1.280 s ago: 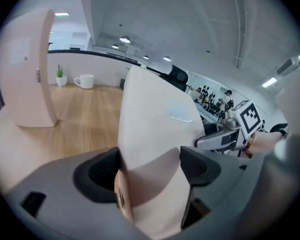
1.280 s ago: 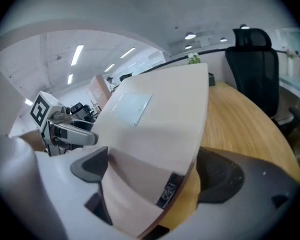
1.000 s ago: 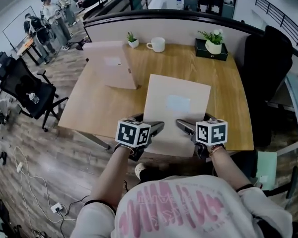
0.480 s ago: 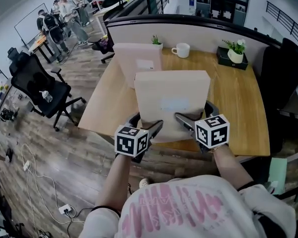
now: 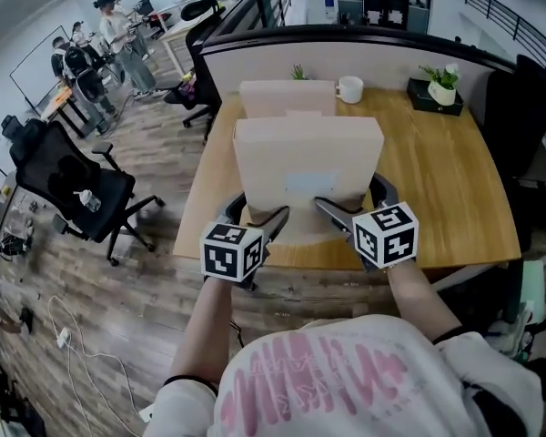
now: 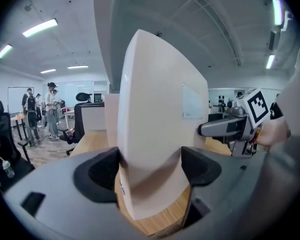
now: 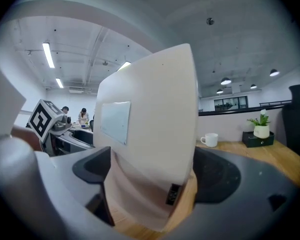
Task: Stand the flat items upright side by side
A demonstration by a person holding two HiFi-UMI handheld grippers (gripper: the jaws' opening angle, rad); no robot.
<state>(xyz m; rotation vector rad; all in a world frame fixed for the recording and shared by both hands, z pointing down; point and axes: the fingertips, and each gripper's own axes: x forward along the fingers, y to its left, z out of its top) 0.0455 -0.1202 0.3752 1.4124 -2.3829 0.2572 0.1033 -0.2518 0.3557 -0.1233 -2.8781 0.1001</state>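
Right now you have the flat beige box [image 5: 308,167] held upright in both claws, over the near part of the wooden desk [image 5: 437,189]. Its broad face, with the pale label [image 5: 311,185], is turned toward you.

Your left gripper [image 5: 252,217] has the box by its lower left corner. In the left gripper view the two dark pads sit on either side of the box and press against its faces, the jaws held fairly wide by the thickness of the box. Your right gripper [image 5: 357,206] does the same at the lower right corner. In the right gripper view one pad is against the labelled face and the other against the back, and a small dark sticker shows on the box's narrow edge just above the jaws. Both claws are clamped on this one box and have nothing else in them.

The bottom edge of the box is close to the desk's front edge (whether it is touching the wood or just above it, the views do not settle).

Just behind it, the second flat box [image 5: 287,98] stands upright on the desk, its face parallel to the one you hold. The two look near each other, with the rear one partly hidden.

Further back, along the partition [image 5: 391,57], are a white mug [image 5: 349,88] and a potted plant [image 5: 443,78]. A black office chair [image 5: 68,180] stands on the floor to your left.
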